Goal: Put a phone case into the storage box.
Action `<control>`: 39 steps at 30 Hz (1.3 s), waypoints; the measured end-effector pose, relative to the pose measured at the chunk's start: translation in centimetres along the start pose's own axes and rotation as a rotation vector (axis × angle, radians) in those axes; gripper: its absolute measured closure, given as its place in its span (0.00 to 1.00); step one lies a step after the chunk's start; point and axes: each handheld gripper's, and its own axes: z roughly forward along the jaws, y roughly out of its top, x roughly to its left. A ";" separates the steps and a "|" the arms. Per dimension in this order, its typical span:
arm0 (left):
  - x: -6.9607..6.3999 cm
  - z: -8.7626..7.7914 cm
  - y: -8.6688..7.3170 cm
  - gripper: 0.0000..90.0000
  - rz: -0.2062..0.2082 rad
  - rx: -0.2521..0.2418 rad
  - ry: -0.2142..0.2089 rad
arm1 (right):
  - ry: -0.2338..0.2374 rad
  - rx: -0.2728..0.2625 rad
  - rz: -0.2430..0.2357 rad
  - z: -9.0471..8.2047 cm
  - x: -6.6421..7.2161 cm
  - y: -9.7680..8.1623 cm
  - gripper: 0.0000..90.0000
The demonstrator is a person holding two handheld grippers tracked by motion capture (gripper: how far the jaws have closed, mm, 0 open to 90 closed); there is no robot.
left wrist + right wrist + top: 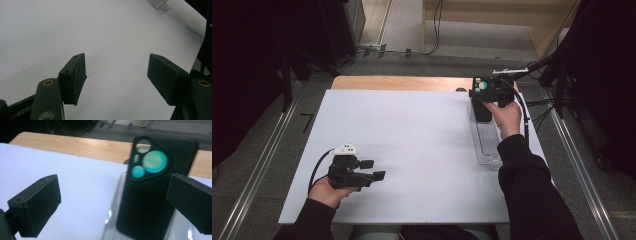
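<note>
A black phone case (482, 111) with round camera cut-outs showing green stands upright at the far end of a clear plastic tray (486, 146) on the right of the white board. In the right gripper view the case (150, 195) rises just ahead of my right gripper (115, 202), whose jaws stand wide apart on either side without pressing on it. From above, the right gripper (493, 93) hovers at the case's top. My left gripper (373, 169) rests low at the board's near left, open, with bare white board between its jaws (117, 75).
The white board (412, 145) covers most of a wooden table (402, 82) whose far edge shows behind it. Cables and dark stands lie on the floor beyond and to the right. A corner of the clear tray (156, 3) shows far off in the left gripper view.
</note>
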 end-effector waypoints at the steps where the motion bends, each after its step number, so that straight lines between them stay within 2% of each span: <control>1: 0.0 0.0 0.0 0.35 -0.001 -0.001 0.001 | 0.014 0.001 -0.003 -0.1 0.1 0.0 0.00; 11: 0.2 0.1 0.2 0.35 0.000 -0.001 -0.006 | 0.095 0.028 -0.035 -0.3 1.8 -0.5 0.00; 15: 0.3 0.1 0.2 0.35 0.000 0.003 -0.004 | 0.144 0.049 -0.052 -0.2 2.6 -0.8 0.00; 16: 0.4 0.1 0.2 0.35 -0.002 0.001 -0.004 | 0.153 0.051 -0.052 -0.2 2.8 -0.8 0.07; 18: 0.3 0.1 0.3 0.35 -0.002 0.001 -0.006 | 0.156 0.044 -0.060 -0.4 3.0 -1.0 0.13; 25: 0.2 0.2 0.3 0.35 0.005 0.000 -0.010 | 0.202 0.055 -0.101 -0.9 4.2 -1.7 0.15; 30: 0.2 0.2 0.3 0.35 0.020 0.000 -0.037 | 0.226 0.063 -0.119 -1.1 5.1 -2.5 0.21; 32: 0.2 0.3 0.4 0.35 0.023 0.006 -0.042 | 0.248 0.057 -0.149 -1.1 5.6 -2.8 0.22; 39: 0.2 0.4 0.3 0.35 0.032 0.012 -0.050 | 0.288 0.076 -0.170 -1.0 7.1 -3.8 0.25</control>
